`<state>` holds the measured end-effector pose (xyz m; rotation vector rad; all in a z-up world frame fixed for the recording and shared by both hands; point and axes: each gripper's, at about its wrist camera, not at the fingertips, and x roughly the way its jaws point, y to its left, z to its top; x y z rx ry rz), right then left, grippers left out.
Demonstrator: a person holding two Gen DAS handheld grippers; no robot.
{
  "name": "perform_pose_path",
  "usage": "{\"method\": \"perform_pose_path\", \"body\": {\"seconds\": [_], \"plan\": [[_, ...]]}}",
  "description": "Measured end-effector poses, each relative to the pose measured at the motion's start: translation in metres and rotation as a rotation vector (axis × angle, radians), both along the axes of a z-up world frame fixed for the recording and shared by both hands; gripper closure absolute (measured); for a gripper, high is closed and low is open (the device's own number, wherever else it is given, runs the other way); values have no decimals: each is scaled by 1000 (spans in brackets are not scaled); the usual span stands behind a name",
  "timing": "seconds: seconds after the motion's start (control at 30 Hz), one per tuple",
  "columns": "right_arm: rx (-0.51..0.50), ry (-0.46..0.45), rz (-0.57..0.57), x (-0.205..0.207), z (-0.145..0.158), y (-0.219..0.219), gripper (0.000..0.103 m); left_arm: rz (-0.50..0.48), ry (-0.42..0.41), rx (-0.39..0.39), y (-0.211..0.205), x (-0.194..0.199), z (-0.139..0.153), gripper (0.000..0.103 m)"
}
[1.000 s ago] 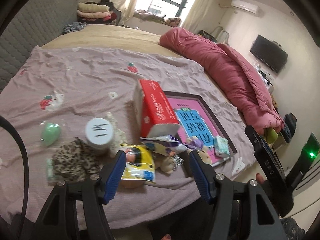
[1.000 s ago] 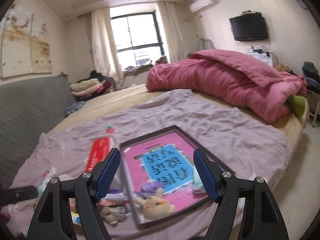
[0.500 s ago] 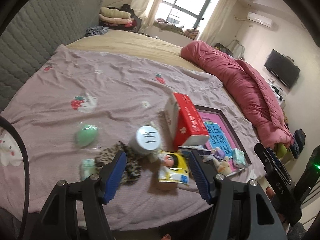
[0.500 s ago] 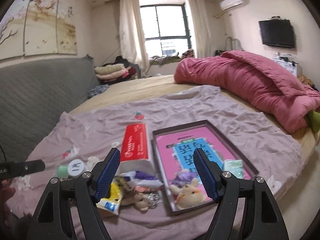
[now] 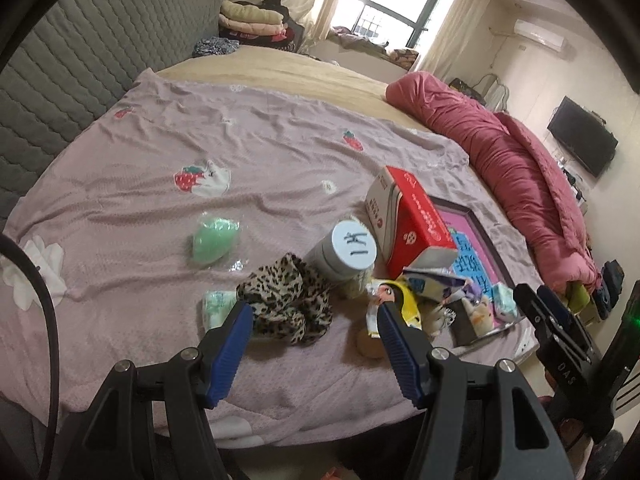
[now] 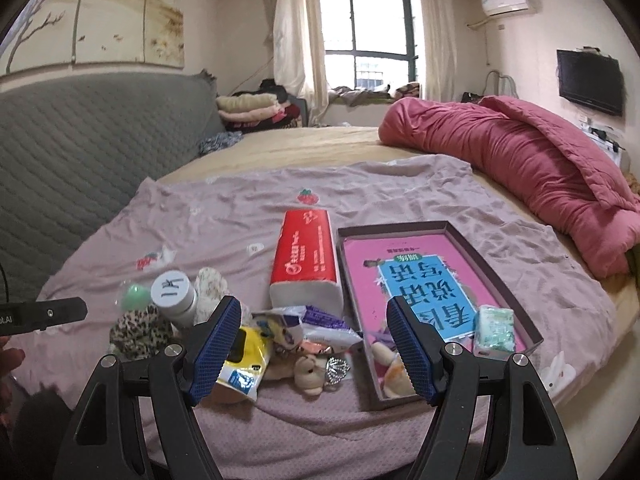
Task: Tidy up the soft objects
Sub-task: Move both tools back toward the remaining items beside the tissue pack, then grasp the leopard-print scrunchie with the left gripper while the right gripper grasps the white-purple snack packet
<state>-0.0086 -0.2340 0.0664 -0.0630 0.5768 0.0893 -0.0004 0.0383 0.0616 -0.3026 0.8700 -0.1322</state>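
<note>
Against the picture from a second ago, the left view is now taking in more of the bed's near left side: the scrunchie [image 5: 290, 304], then under the left blue pad, is now lying between the two pads, and the red tissue pack [image 5: 412, 220] and the tray [image 5: 486, 240] are sitting further right. The right view has swung left too, so the tray [image 6: 532, 332], once centred between its pads, is now showing right of centre, with the tissue pack [image 6: 306, 254] and the pile of small things in front.

Some things are staying hard to read. The plush toy [image 6: 306, 372] and the silvery clip beside it are lying half under wrappers, and a second plush in the tray's near corner is being covered by the right pad. The yellow packet [image 5: 406, 304] is being cut off by the left tongs' right pad. The green egg [image 5: 214, 238] is lying in a clear wrap, apart from the pile.

The left tongs [image 5: 314, 344] are hanging over the bed edge, pads well apart, gripping nothing. The right tongs [image 6: 314, 348] are likewise standing wide and empty above the pile. Beyond, the capped jar [image 5: 348, 250] is standing upright beside the scrunchie, and the pink quilt [image 6: 520, 168] is lying bunched along the far right of the bed.
</note>
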Motion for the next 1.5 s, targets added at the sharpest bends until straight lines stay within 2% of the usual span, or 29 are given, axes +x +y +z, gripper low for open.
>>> {"method": "perform_pose_path", "body": {"seconds": [0.17, 0.4, 0.67, 1.0, 1.13, 1.3, 1.5], "plan": [[-14, 23, 8, 2, -7, 3, 27, -1, 20, 13, -2, 3, -13, 39], [-13, 47, 5, 9, -18, 2, 27, 56, 27, -6, 10, 15, -38, 39], [-7, 85, -2, 19, -31, -2, 27, 52, 36, 37, 6, 35, -62, 39], [-61, 127, 30, 43, -54, 8, 27, 21, 50, 61, 0, 47, -79, 63], [-127, 143, 46, 56, -68, 18, 27, 22, 44, 66, 1, 48, -82, 78], [-187, 125, 74, 65, -79, 28, 27, 17, 46, 34, 5, 47, -85, 83], [-283, 117, 106, 75, -94, 39, 27, 14, 51, 19, 7, 48, -89, 83]]}}
